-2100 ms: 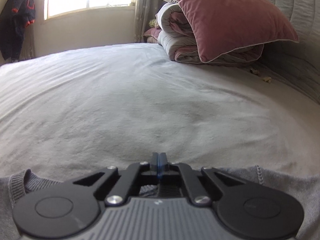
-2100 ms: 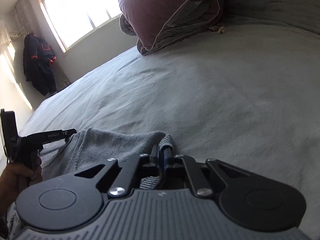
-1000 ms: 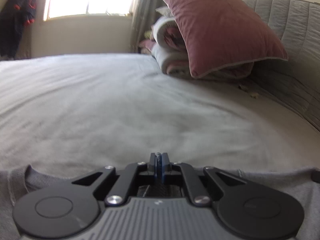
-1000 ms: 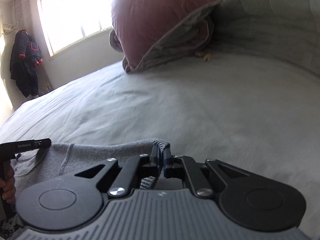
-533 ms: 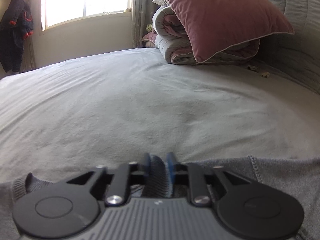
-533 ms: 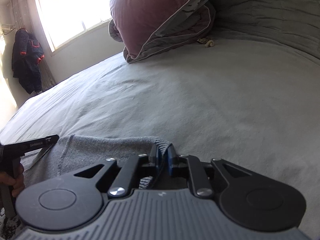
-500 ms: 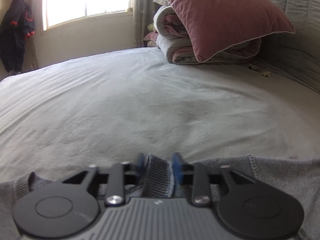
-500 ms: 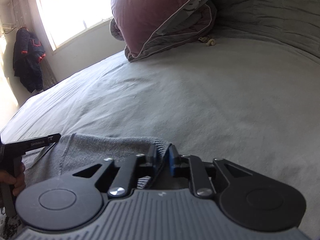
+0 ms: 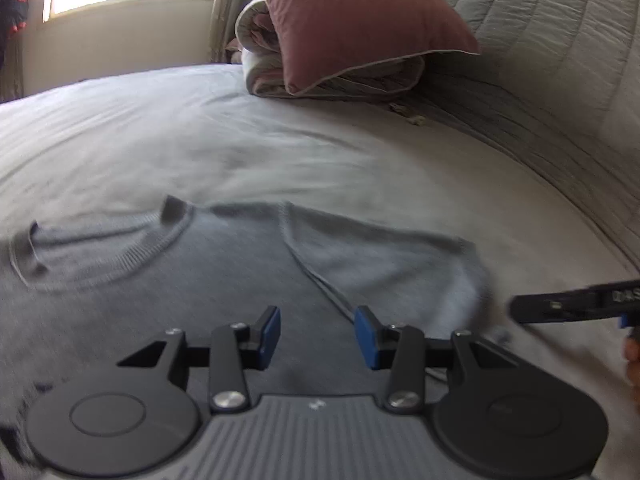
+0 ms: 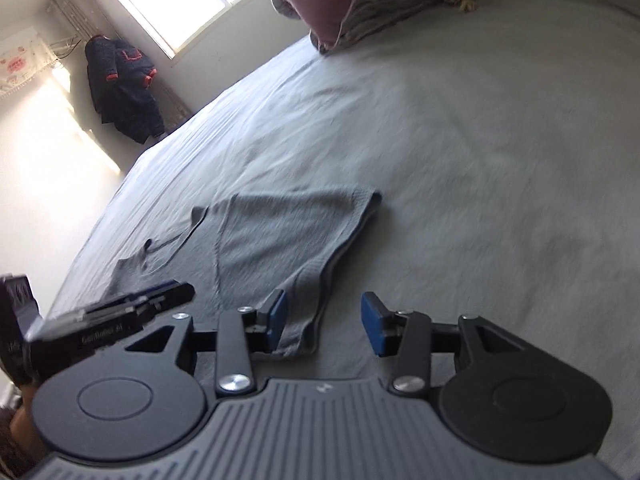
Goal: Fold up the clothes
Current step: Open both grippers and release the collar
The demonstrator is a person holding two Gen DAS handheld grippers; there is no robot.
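A grey knit sweater (image 9: 224, 280) lies spread on the bed sheet (image 9: 240, 140), its round neckline (image 9: 100, 256) at the left and one sleeve (image 9: 384, 268) folded in over the body. My left gripper (image 9: 318, 338) hovers just above the sweater's chest, open, with nothing between its blue pads. In the right wrist view the sweater (image 10: 280, 240) lies ahead. My right gripper (image 10: 324, 328) stands over its near folded edge, and its jaws are opening; the cloth lies under them, not pressed. Each gripper shows in the other's view: the right one (image 9: 576, 306), the left one (image 10: 120, 312).
A pink pillow (image 9: 360, 20) leans on a rolled duvet (image 9: 256, 68) at the bed's far end, beside a quilted grey headboard (image 9: 540, 40). A dark jacket (image 10: 124, 88) hangs near the bright window (image 10: 180, 0). Bare sheet (image 10: 480, 160) stretches beyond the sweater.
Both grippers were shut on the sweater's edge; they opened, let it go and drew back. The sweater now lies flat ahead of them, and the left gripper moved much farther than the right.
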